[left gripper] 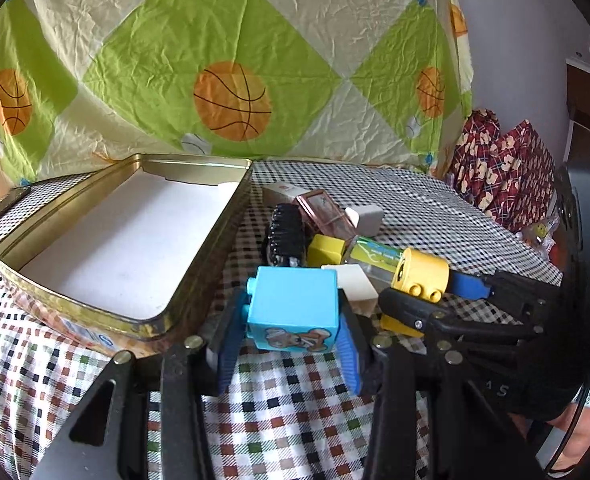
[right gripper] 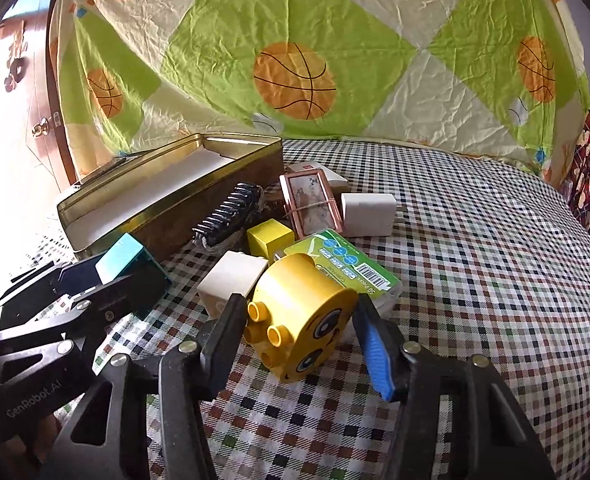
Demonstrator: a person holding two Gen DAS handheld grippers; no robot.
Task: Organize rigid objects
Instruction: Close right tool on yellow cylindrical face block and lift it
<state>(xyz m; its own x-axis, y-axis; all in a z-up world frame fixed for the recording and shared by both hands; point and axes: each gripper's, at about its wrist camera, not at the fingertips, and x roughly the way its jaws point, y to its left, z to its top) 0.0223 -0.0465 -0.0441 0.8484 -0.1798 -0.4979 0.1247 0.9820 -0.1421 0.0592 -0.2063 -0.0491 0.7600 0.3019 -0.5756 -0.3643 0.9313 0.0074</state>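
Observation:
My left gripper (left gripper: 293,314) is shut on a light blue cube block (left gripper: 295,304) with a cartoon sticker, just right of the open gold tin (left gripper: 199,165). In the right wrist view the same blue block (right gripper: 131,260) and tin (right gripper: 167,200) lie at the left. My right gripper (right gripper: 299,308) has both fingers against a yellow round block (right gripper: 303,304) with a face and studs, tilted on the checked cloth. Behind it lie a white block (right gripper: 231,276), a yellow cube (right gripper: 269,238) and a clear box with a green label (right gripper: 343,260).
A black comb (right gripper: 227,212), a pink framed case (right gripper: 309,204) and a white charger (right gripper: 369,208) sit beside the tin. A phone (left gripper: 3,208) lies left of it. Red patterned cloth (left gripper: 503,168) is piled at the table's right edge; a basketball-print sheet hangs behind.

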